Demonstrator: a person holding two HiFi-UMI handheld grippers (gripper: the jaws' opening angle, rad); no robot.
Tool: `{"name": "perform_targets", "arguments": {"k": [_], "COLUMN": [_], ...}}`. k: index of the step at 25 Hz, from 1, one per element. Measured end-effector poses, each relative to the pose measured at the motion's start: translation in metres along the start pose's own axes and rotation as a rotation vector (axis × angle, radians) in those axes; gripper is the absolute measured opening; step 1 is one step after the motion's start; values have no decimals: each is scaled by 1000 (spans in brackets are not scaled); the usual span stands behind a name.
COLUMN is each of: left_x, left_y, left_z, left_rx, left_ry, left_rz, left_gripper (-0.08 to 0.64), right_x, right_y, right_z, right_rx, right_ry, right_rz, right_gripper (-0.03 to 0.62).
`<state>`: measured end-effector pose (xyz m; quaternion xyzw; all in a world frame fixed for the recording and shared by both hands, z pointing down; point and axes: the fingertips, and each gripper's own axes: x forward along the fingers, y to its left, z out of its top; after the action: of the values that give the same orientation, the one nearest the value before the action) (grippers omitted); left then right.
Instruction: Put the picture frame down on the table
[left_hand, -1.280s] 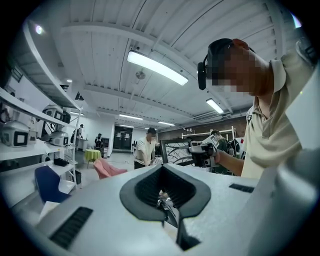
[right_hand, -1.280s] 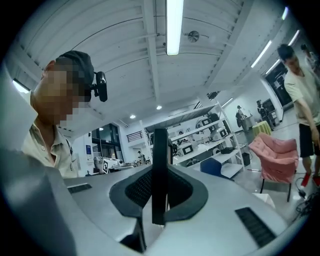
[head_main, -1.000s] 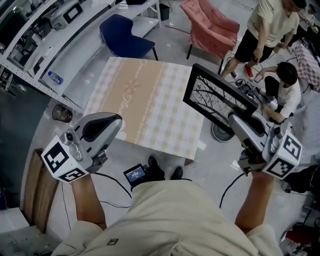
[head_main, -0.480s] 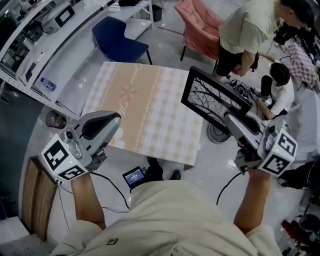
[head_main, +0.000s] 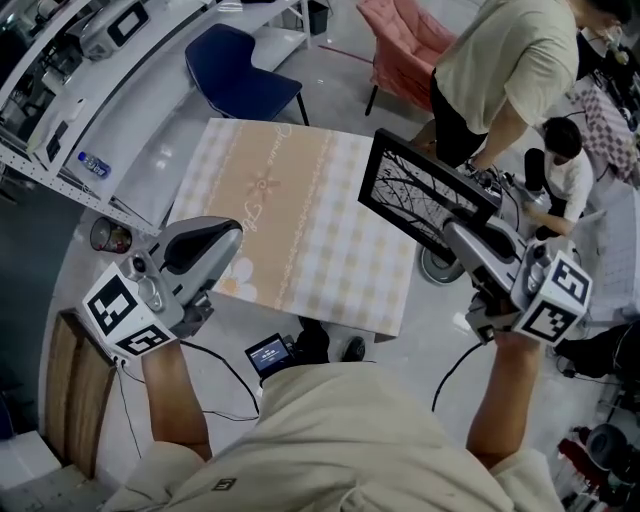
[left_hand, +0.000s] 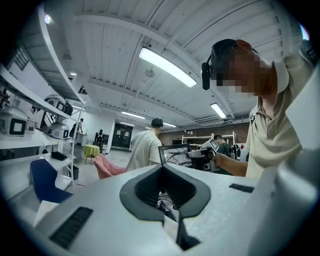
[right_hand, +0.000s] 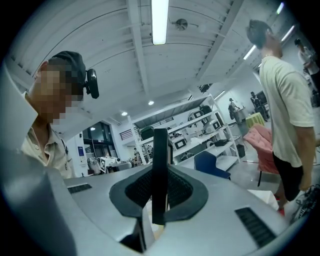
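Note:
The picture frame (head_main: 425, 195), black with a bare-branch print, stands tilted in the air over the right edge of the table (head_main: 290, 215), which wears a beige checked cloth. My right gripper (head_main: 468, 238) is shut on the frame's lower edge. In the right gripper view the picture frame (right_hand: 160, 165) shows edge-on between the jaws of the right gripper (right_hand: 159, 200). My left gripper (head_main: 205, 243) hovers at the table's near left corner, shut and holding nothing. The left gripper (left_hand: 165, 175) looks across at the picture frame (left_hand: 175, 152).
A blue chair (head_main: 245, 70) and a pink armchair (head_main: 410, 35) stand beyond the table. One person (head_main: 510, 70) bends over at the right beside a seated person (head_main: 565, 175). Shelving (head_main: 70, 90) runs along the left. A small device (head_main: 270, 352) lies on the floor by my feet.
My right gripper has carried the frame slightly left, further over the table's right edge. The standing person has stepped closer. The left gripper has barely moved.

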<state>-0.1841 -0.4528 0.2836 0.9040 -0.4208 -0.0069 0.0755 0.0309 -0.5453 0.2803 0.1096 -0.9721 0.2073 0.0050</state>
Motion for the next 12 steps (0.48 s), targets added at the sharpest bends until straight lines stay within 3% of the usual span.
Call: {"name": "perform_targets", "arguments": {"k": [12], "left_x": [-4], "left_y": [52], "left_z": [-21], "left_rx": [-58], "left_ry": [8], "left_rz": [10], "left_gripper": [5], "right_x": [48], "right_y": [-31], "right_z": [-19], "right_rx": [46], "right_ry": [42], "right_rz": [-19], "right_gripper": [44]}}
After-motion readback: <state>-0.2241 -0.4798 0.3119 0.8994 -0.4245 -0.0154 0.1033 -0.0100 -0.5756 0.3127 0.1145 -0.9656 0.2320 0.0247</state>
